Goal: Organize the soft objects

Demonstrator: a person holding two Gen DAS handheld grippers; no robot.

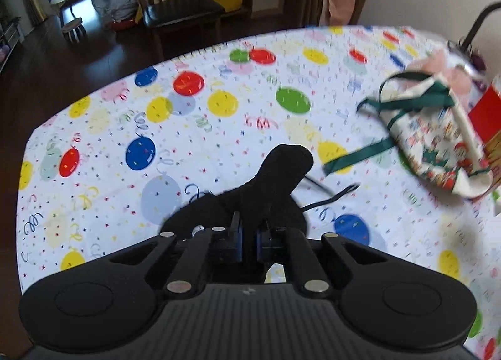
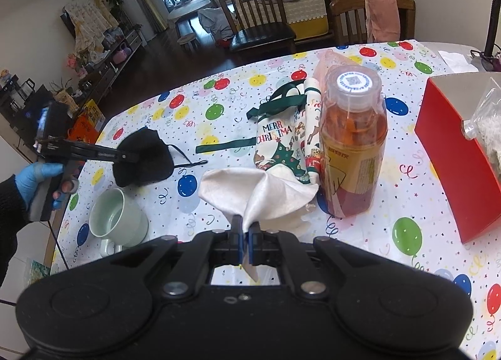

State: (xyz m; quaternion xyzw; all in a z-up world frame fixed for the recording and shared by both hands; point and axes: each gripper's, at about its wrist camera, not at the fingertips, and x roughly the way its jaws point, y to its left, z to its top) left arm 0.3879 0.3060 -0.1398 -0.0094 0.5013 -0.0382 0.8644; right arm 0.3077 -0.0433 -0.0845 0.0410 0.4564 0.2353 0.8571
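Note:
My left gripper point(image 1: 249, 228) is shut on a black soft mask point(image 1: 269, 184) with thin black straps and holds it over the balloon-print tablecloth point(image 1: 156, 128). The same mask point(image 2: 144, 156) and left gripper point(image 2: 134, 158) show at the left of the right wrist view. My right gripper point(image 2: 247, 234) is shut on a white cloth point(image 2: 256, 194) that fans out in front of it. A Christmas-print fabric bag point(image 2: 281, 143) with green ribbons lies behind the cloth; it also shows in the left wrist view point(image 1: 438, 137).
An orange drink bottle point(image 2: 353, 147) stands right of the bag. A red box point(image 2: 451, 156) holding a clear plastic bag is at the far right. A pale green mug point(image 2: 116, 222) sits near the left table edge. Wooden chairs point(image 2: 260, 18) stand beyond the table.

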